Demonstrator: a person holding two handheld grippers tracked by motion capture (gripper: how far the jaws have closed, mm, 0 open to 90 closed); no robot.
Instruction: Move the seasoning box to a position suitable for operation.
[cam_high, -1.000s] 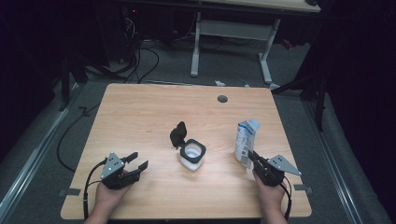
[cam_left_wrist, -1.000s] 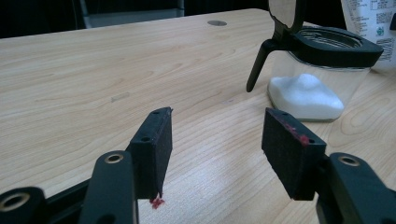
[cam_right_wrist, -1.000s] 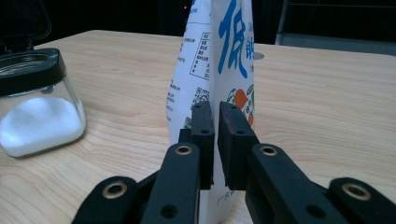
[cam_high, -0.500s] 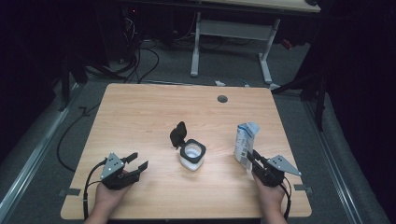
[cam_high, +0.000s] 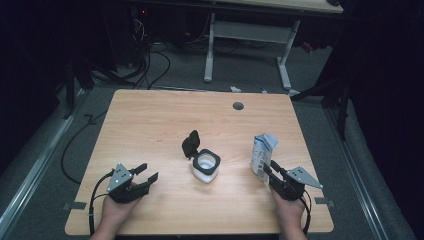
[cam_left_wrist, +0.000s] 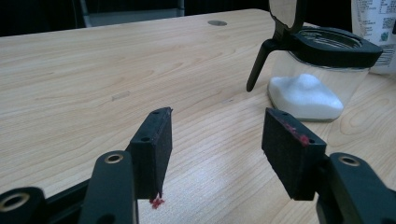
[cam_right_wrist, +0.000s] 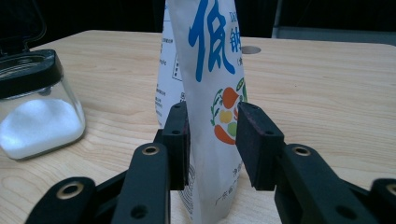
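The right tool's (cam_right_wrist: 212, 140) jaws had just opened off the pouch (cam_right_wrist: 205, 93) standing beside the jar (cam_high: 206, 166), releasing it; next, withdrawing cleanly; the left tool (cam_left_wrist: 215, 147) gaped empty.

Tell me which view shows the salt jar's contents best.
Left gripper view: the jar sits close, side-on, white mound visible through clear glass under the black rim, lid flipped up. Right gripper view catches the jar cropped at the left edge. High view shows it small, from above.
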